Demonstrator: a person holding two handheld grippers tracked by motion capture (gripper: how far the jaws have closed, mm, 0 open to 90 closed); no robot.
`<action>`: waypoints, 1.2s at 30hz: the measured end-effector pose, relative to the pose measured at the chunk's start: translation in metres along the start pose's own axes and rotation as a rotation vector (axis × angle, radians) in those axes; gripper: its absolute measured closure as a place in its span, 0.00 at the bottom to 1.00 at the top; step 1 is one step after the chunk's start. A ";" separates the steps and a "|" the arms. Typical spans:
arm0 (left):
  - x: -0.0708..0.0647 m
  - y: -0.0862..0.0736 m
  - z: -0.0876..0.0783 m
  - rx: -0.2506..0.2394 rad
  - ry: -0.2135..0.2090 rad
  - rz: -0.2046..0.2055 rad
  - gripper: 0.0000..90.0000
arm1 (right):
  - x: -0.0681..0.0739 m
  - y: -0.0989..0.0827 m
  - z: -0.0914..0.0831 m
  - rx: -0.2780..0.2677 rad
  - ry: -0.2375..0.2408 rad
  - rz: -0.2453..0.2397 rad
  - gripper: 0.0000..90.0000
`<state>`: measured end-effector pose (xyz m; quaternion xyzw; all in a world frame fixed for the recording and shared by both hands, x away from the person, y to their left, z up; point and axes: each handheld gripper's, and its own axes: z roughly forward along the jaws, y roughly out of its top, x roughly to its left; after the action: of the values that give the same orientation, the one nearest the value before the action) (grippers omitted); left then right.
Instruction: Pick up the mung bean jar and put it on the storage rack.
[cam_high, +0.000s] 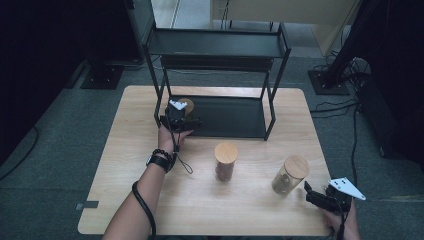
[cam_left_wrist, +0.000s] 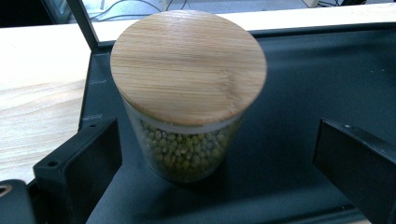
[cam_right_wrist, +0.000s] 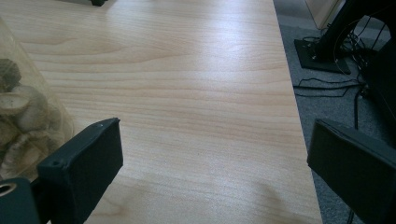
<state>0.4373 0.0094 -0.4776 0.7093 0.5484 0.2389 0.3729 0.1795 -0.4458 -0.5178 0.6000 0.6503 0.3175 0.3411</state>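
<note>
A glass jar of green beans (cam_left_wrist: 187, 93) with a round bamboo lid stands upright on the lower shelf (cam_left_wrist: 299, 84) of a black rack. My left gripper (cam_left_wrist: 217, 177) is open, one jaw on each side of the jar's base and neither touching the glass. From above, the left gripper (cam_high: 178, 118) sits at the shelf's front left corner, right by that jar (cam_high: 188, 104). My right gripper (cam_high: 314, 194) rests open near the table's front right corner. A jar of pale dried pieces (cam_right_wrist: 21, 121) stands just left of the right gripper (cam_right_wrist: 217, 172), with bare table between the jaws.
The two-tier black rack (cam_high: 220, 47) stands at the back of the wooden table (cam_high: 130, 200). A jar with dark contents (cam_high: 225, 161) stands mid-table, and the pale-filled jar (cam_high: 289, 175) to its right. Cables and stand bases lie on the floor at right.
</note>
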 end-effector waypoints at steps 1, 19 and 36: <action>-0.001 -0.001 -0.001 -0.002 -0.004 0.003 0.01 | 0.000 0.000 0.000 0.000 -0.001 0.000 0.04; -0.007 -0.015 -0.023 -0.026 -0.024 0.008 0.00 | 0.000 0.000 0.000 0.006 -0.002 -0.004 0.04; -0.004 -0.037 -0.038 -0.033 -0.047 0.023 0.00 | 0.001 0.000 0.001 0.008 -0.006 -0.007 0.04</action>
<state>0.3856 0.0201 -0.4842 0.7148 0.5274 0.2354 0.3944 0.1801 -0.4450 -0.5179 0.6001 0.6524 0.3120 0.3419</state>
